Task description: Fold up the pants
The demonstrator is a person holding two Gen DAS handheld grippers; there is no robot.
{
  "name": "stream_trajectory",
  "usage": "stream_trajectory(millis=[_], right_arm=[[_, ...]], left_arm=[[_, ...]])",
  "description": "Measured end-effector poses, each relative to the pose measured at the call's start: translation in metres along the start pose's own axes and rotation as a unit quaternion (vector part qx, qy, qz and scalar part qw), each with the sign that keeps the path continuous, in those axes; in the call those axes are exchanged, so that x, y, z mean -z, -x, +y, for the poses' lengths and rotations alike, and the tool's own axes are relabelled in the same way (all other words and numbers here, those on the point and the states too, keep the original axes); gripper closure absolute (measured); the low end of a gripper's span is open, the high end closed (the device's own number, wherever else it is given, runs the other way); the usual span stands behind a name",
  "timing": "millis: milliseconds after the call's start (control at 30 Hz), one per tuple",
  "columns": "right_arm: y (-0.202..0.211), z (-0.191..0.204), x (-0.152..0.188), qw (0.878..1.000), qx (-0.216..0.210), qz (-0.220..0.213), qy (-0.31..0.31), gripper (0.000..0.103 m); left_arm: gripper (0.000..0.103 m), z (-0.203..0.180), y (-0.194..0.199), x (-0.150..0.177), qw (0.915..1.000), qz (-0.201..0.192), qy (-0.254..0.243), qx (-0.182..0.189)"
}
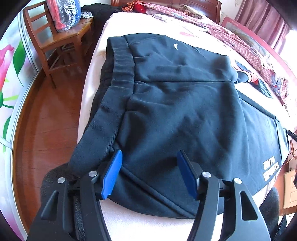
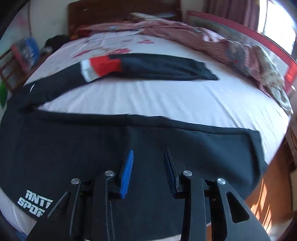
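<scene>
Dark navy sports pants (image 1: pixel 176 111) lie spread on the white bed (image 1: pixel 148 228), waistband (image 1: pixel 118 77) at the left edge, legs running right. My left gripper (image 1: pixel 149 153) is open above the near hip area, holding nothing. In the right wrist view the near pant leg (image 2: pixel 167 140) with white lettering (image 2: pixel 34 203) lies under my right gripper (image 2: pixel 148 153), which is open and empty above the fabric. The far leg (image 2: pixel 148 68) with a red and white patch (image 2: pixel 104 66) stretches across the bed.
A wooden chair (image 1: pixel 61 40) with a bagged bundle stands left of the bed on the wooden floor (image 1: pixel 46 129). A crumpled red patterned quilt (image 2: pixel 213 42) lies along the bed's far side by the headboard (image 2: pixel 111 13). The bed's right end drops to the floor (image 2: pixel 269 194).
</scene>
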State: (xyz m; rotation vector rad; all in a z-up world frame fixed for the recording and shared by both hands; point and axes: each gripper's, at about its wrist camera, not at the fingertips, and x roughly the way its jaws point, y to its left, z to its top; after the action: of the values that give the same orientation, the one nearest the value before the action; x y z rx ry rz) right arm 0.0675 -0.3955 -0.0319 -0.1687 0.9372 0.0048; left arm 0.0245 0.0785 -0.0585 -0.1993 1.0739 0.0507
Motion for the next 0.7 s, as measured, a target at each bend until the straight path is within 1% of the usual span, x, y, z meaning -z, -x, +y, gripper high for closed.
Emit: stream_trajectory(millis=[33, 67, 100, 133, 167, 200, 267, 333, 367, 400, 433, 467, 500, 533, 567, 600, 633, 667, 700], right_arm=[[-0.015, 0.031, -0.006, 0.999, 0.012, 0.007, 0.047, 0.07], [-0.03, 0.055, -0.01, 0.995, 0.044, 0.011, 0.088, 0.07], [-0.038, 0.067, -0.016, 0.992, 0.073, -0.002, 0.106, 0.07], [-0.043, 0.068, -0.026, 0.992, 0.078, -0.01, 0.096, 0.07], [-0.05, 0.061, -0.036, 0.995, 0.068, -0.002, 0.067, 0.067], [-0.055, 0.054, -0.044, 0.997, 0.066, 0.0, 0.043, 0.054], [-0.061, 0.051, -0.054, 0.995, 0.089, 0.003, 0.046, 0.044], [-0.06, 0.053, -0.059, 0.994, 0.094, 0.011, 0.056, 0.043], [-0.052, 0.054, -0.061, 0.993, 0.103, 0.008, 0.056, 0.043], [-0.037, 0.058, -0.062, 0.994, 0.099, -0.012, 0.051, 0.043], [-0.022, 0.067, -0.062, 0.996, 0.068, -0.036, 0.049, 0.043], [-0.013, 0.08, -0.063, 0.997, 0.034, -0.044, 0.058, 0.043], [-0.01, 0.098, -0.063, 0.996, 0.017, -0.045, 0.079, 0.043], [-0.011, 0.12, -0.061, 0.993, 0.0, -0.04, 0.109, 0.043], [-0.016, 0.141, -0.058, 0.99, -0.013, -0.034, 0.135, 0.043], [-0.025, 0.162, -0.055, 0.987, -0.017, -0.028, 0.158, 0.043], [-0.038, 0.182, -0.053, 0.983, -0.01, -0.02, 0.184, 0.043], [-0.051, 0.198, -0.052, 0.98, 0.009, -0.019, 0.2, 0.043], [-0.055, 0.202, -0.057, 0.981, 0.013, -0.043, 0.187, 0.043]], left_arm=[[0.05, 0.002, -0.001, -0.001, 1.0, -0.001, 0.005, -0.001], [0.055, 0.006, -0.001, -0.002, 0.9999, -0.001, 0.014, -0.006], [0.064, 0.01, -0.001, -0.002, 0.9997, -0.002, 0.022, -0.01], [0.073, 0.016, -0.002, -0.003, 0.9995, -0.002, 0.031, -0.009], [0.078, 0.021, -0.003, -0.004, 0.9993, -0.002, 0.038, -0.007], [0.085, 0.027, -0.004, -0.004, 0.9989, -0.003, 0.047, -0.007], [0.085, 0.035, -0.005, -0.006, 0.997, 0.0, 0.076, 0.01], [0.085, 0.034, -0.005, -0.007, 0.9966, 0.003, 0.082, 0.008], [0.085, 0.033, -0.003, -0.008, 0.9961, 0.004, 0.087, 0.006], [0.083, 0.031, 0.001, -0.009, 0.9953, 0.004, 0.096, 0.005], [0.074, 0.027, 0.005, -0.01, 0.9949, 0.002, 0.1, 0.005], [0.065, 0.022, 0.01, -0.011, 0.9952, -0.008, 0.098, 0.001], [0.043, 0.012, 0.018, -0.012, 0.9957, -0.028, 0.088, -0.006], [0.034, 0.0, 0.024, -0.013, 0.9966, -0.047, 0.068, -0.001], [0.034, -0.012, 0.028, -0.015, 0.9973, -0.059, 0.043, 0.006], [0.03, -0.027, 0.03, -0.016, 0.9973, -0.07, 0.015, 0.02], [0.023, -0.041, 0.031, -0.018, 0.9967, -0.076, -0.01, 0.025], [0.021, -0.053, 0.029, -0.019, 0.9958, -0.081, -0.031, 0.028], [0.02, -0.064, 0.026, -0.021, 0.9941, -0.085, -0.055, 0.038]])
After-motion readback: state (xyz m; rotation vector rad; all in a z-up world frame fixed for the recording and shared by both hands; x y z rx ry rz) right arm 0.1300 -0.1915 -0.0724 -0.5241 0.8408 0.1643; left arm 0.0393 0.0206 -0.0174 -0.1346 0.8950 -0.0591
